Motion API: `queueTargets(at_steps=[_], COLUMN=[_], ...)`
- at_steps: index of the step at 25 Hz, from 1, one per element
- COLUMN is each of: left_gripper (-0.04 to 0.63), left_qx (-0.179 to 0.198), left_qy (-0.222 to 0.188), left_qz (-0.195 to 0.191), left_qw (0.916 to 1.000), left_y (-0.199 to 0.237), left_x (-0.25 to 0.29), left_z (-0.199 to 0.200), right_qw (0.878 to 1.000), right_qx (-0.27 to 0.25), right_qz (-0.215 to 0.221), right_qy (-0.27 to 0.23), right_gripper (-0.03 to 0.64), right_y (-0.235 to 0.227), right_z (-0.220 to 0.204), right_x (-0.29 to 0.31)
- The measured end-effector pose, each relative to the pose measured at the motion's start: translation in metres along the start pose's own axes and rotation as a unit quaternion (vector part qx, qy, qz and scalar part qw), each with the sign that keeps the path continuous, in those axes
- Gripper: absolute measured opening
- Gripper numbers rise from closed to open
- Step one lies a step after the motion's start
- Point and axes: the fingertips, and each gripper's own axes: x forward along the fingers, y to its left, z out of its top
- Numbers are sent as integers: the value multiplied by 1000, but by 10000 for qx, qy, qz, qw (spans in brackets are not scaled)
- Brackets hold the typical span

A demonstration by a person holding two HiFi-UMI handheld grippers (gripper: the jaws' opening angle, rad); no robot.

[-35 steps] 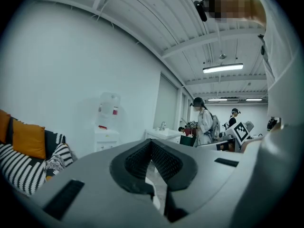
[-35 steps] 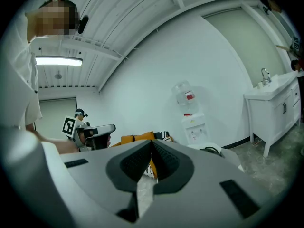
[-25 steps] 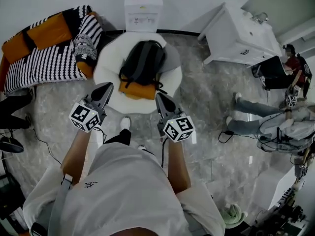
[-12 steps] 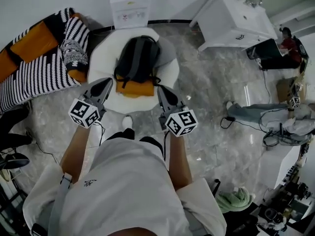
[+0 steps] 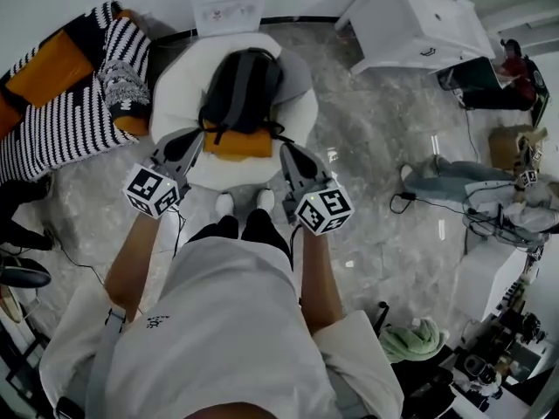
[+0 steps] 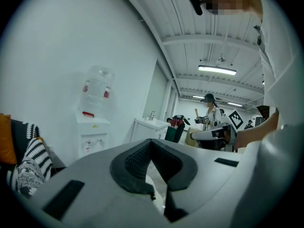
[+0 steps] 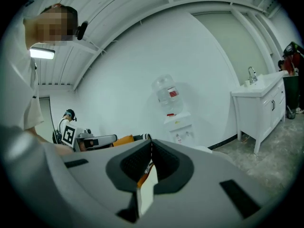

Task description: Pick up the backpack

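A dark grey backpack [image 5: 239,90] with an orange lower part lies on a round white seat [image 5: 301,116] in front of me in the head view. My left gripper [image 5: 189,140] hovers at the seat's near left edge, jaws shut and empty. On the other side my right gripper [image 5: 289,154] hangs over the seat's near right edge, also shut with nothing held. In the left gripper view the shut jaws [image 6: 152,144] block the backpack. A sliver of orange and white shows below the shut jaws [image 7: 151,148] in the right gripper view.
A water dispenser [image 5: 225,3] stands against the wall behind the seat. A striped black, white and orange sofa [image 5: 61,103] is at left, a white cabinet [image 5: 410,24] at back right. A person sits among cables [image 5: 472,199] on the marble floor at right.
I have stepped closer to the seat, and both grippers have moved forward and a little down, now reaching its near edge. Both stay shut.
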Motion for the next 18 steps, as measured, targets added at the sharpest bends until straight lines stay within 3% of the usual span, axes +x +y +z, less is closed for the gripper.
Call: queueTargets(at_steps=[7,11,18], left_gripper=[2,2,2], left_qx=[-131,-225,-289], left_qy=[101,219,443], left_qz=[202,359,756], left_qw=[9997,9989,9957], left_y=[16,31,65], left_x=[19,46,110], left_z=[-10,-20,-49], right_qw=[9998,9996,9961], right_qx=[-68,26,-87], right_qz=[143,141,511], right_qy=[155,252,719], right_gripper=[6,6,6], right_y=[-24,-63,-136], right_z=[-1,-6,-37], right_x=[27,49,98])
